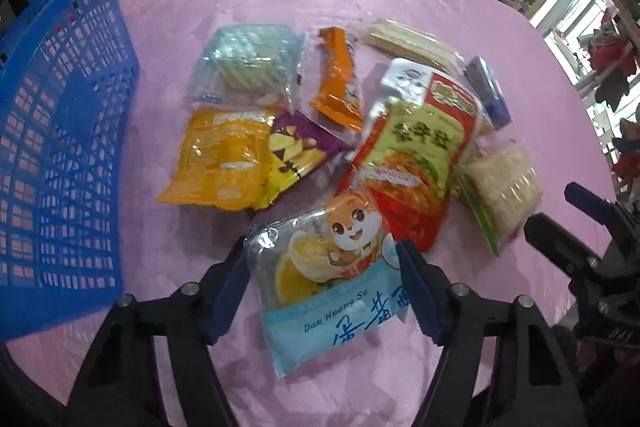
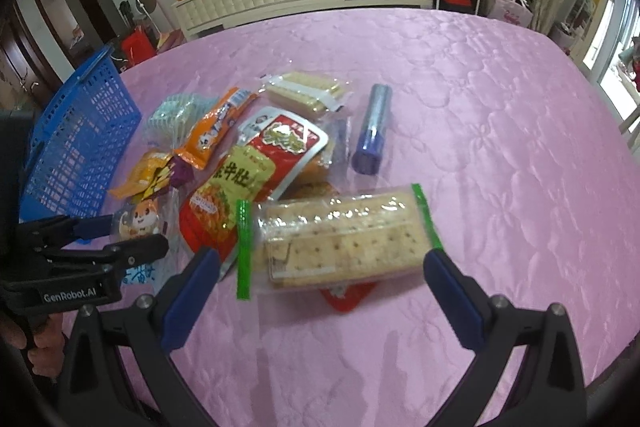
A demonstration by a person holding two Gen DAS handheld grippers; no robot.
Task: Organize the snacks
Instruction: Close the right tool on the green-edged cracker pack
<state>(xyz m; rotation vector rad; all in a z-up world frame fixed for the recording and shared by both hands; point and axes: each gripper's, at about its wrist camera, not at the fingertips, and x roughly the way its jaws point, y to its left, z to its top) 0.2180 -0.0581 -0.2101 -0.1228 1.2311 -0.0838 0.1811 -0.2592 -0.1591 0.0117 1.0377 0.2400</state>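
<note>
A clear-and-blue snack pack with a cartoon squirrel lies on the pink table, nearest me. My left gripper straddles it, and its blue pads touch the pack's two side edges. The same gripper shows at the left of the right wrist view, with the squirrel pack between its fingers. My right gripper stands wide open over a clear cracker pack with green ends, its pads clear of the pack. Behind both lies a pile of snacks. A blue mesh basket stands at the left.
The pile holds a red-and-green pouch, a yellow bag, a purple bag, an orange pack, a pale blue striped pack, a wafer pack and a blue tube. Cabinets stand beyond the table.
</note>
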